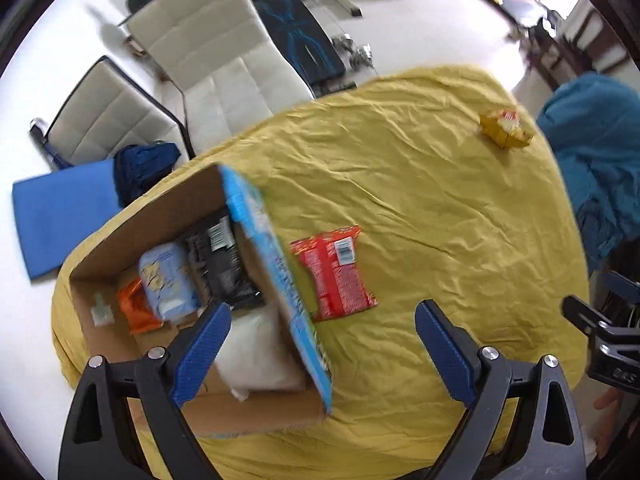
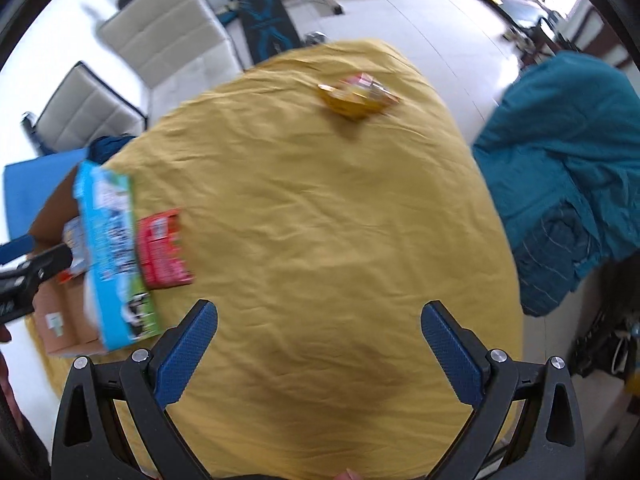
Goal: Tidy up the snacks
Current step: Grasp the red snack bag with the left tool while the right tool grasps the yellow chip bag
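Both claws point down over a bench draped in a yellow cloth (image 2: 320,208). Both views are motion-blurred.

Left claw (image 1: 322,344): jaws spread wide, nothing gripped. In the left wrist view one blue pad (image 1: 200,354) sits over the box interior, the other over bare cloth, so the box's near wall falls between them; contact cannot be told.

Right claw (image 2: 320,344): jaws released and wide, empty, only bare cloth seen between the pads.

An open cardboard box (image 1: 120,236) stands at the bench's left side, with a blue printed outer wall (image 1: 280,280). Inside it are seen:
- a light blue pack (image 1: 168,280)
- an orange pack (image 1: 138,308), partly under the blue one
- a black pack (image 1: 224,264)
- a white bag (image 1: 256,352) at the near end

A red pack (image 1: 336,272) lies flat on the cloth, just beside the box's blue wall and outside it. A yellow pack (image 1: 505,128) lies well apart, toward the far edge of the bench.

Part of the right claw's black frame (image 1: 608,340) is seen at the right edge of the left wrist view. A teal fabric (image 2: 568,152) lies off the bench's right side, white chairs (image 1: 212,52) stand beyond the left, and gym gear is seen on the floor behind.
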Tool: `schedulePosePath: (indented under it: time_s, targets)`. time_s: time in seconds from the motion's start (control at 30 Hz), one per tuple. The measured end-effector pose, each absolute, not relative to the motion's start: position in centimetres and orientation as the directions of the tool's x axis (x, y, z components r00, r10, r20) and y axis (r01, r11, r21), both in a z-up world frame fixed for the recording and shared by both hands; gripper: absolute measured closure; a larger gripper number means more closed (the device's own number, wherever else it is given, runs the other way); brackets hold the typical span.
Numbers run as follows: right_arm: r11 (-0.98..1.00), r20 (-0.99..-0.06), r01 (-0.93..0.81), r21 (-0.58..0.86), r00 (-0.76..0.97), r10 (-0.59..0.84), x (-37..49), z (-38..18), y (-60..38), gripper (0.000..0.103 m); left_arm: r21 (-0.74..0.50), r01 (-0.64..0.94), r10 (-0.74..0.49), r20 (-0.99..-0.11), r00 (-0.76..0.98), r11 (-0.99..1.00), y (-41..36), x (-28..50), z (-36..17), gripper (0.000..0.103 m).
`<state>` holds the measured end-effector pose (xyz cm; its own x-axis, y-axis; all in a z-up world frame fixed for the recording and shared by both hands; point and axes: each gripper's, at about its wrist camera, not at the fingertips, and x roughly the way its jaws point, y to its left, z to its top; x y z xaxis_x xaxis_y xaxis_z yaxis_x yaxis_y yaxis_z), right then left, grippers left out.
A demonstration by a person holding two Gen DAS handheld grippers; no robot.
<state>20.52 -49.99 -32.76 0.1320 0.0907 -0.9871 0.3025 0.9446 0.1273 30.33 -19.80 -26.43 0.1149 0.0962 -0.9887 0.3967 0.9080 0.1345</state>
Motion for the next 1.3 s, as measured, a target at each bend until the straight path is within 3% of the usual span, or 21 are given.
schedulePosePath:
  time_s: [0.37, 0.5, 0.7, 0.87, 1.0, 1.3]
  targets:
    - [0.933, -0.989, 0.328, 0.145, 0.062, 0.132, 21.1, -38.0, -54.2, 0.000, 0.194, 0.465, 0.314, -0.929, -0.195, 0.864, -23.4, 35.9, -41.2, 0.008]
    - [0.935, -0.988, 0.320, 0.153, 0.050, 0.145, 21.7, -39.1, -54.4, 0.000, 0.269, 0.526, 0.420, -0.887, -0.192, 0.807, -24.3, 35.9, -44.1, 0.008]
    - [0.937, -0.985, 0.303, 0.173, 0.046, 0.167, 22.4, -39.6, -54.0, 0.000, 0.270, 0.529, 0.459, -0.848, -0.266, 0.805, -24.2, 35.6, -47.1, 0.009]
    - [0.937, -0.982, 0.296, 0.187, 0.049, 0.181, 22.4, -40.0, -53.8, 0.000, 0.235, 0.474, 0.390, -0.884, -0.260, 0.849, -23.5, 35.4, -46.6, 0.019]
    - [0.934, -0.981, 0.299, 0.195, 0.046, 0.190, 22.6, -40.4, -53.8, 0.000, 0.107, 0.406, 0.247, -0.918, -0.311, 0.908, -23.8, 33.7, -46.0, 0.019]
    - [0.934, -0.981, 0.298, 0.195, 0.072, 0.181, 25.1, -39.8, -55.9, 0.000, 0.054, 0.427, 0.201, -0.930, -0.308, 0.903, -24.3, 32.1, -44.2, 0.018]
